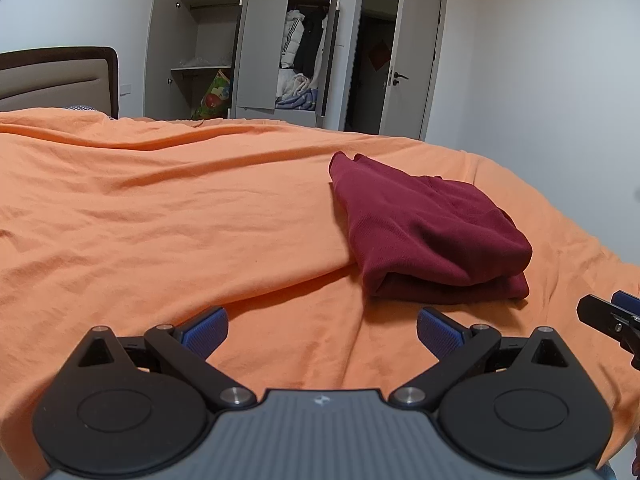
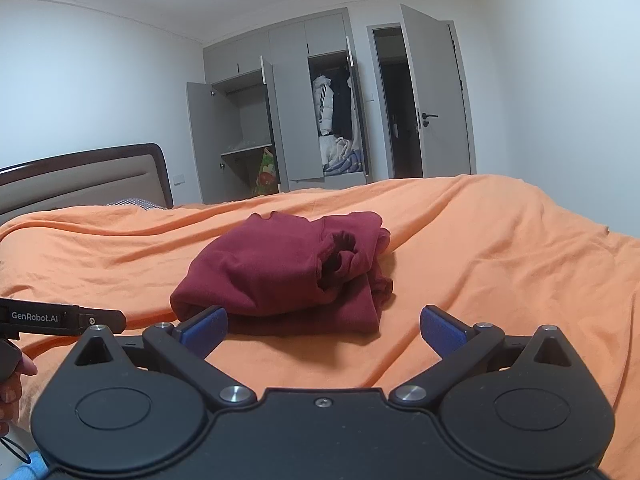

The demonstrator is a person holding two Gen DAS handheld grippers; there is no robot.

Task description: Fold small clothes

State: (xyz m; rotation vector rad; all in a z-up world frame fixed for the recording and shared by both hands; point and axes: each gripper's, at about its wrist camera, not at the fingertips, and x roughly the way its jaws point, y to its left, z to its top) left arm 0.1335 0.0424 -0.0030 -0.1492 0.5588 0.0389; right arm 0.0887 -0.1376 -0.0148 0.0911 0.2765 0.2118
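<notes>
A dark red garment (image 1: 428, 232) lies folded into a thick bundle on the orange bedsheet (image 1: 160, 216), ahead and to the right of my left gripper (image 1: 322, 330). That gripper is open, blue pads wide apart, nothing between them. In the right wrist view the same red garment (image 2: 288, 268) sits just beyond my right gripper (image 2: 324, 330), a sleeve cuff showing on its right side. The right gripper is open and empty, its left pad close to the garment's near edge. The right gripper's tip (image 1: 612, 320) shows at the left wrist view's right edge.
The orange sheet (image 2: 500, 248) covers the whole bed, wrinkled. A padded headboard (image 2: 80, 184) stands at the left. Behind the bed are an open grey wardrobe (image 1: 248, 52) with hanging clothes and an open door (image 1: 412, 60). A hand (image 2: 12, 384) holds the left gripper's body (image 2: 60, 316).
</notes>
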